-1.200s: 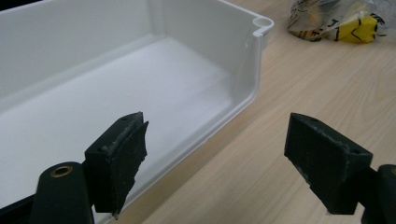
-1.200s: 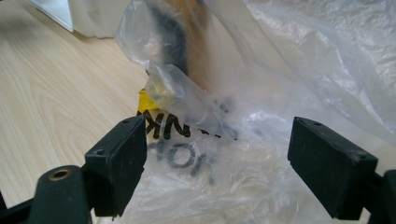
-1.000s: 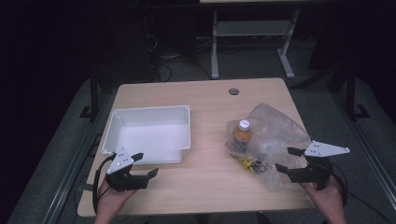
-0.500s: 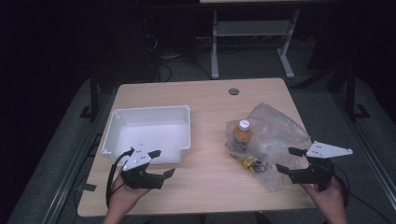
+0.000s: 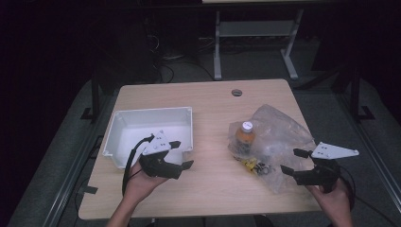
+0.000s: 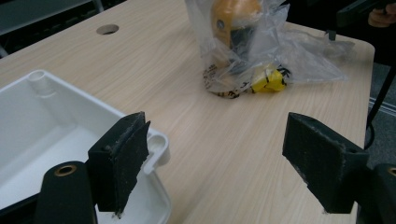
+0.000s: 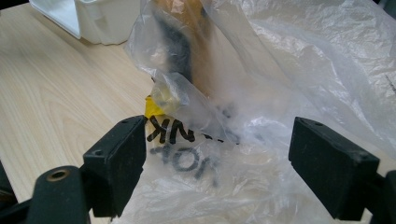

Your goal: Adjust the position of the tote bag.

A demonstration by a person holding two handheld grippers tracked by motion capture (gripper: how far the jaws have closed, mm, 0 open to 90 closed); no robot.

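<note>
Looks like a lab or test bay to me, not a home; I see one bare wooden table [image 5: 208,189] with a cable grommet hole [image 5: 236,92] standing alone on grey carpet [image 5: 61,156]; room around it is dark; behind it a metal-framed bench [image 5: 255,33] with loose cables [image 5: 165,61] on the floor; tape marks [image 5: 89,190] by the table's near-left corner; no domestic furniture or decor in what I can see.

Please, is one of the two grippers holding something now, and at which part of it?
Nothing is held. The left gripper is open above the table by the white tray. The right gripper is open too, its jaws on either side of the plastic bag, not closed.
</note>
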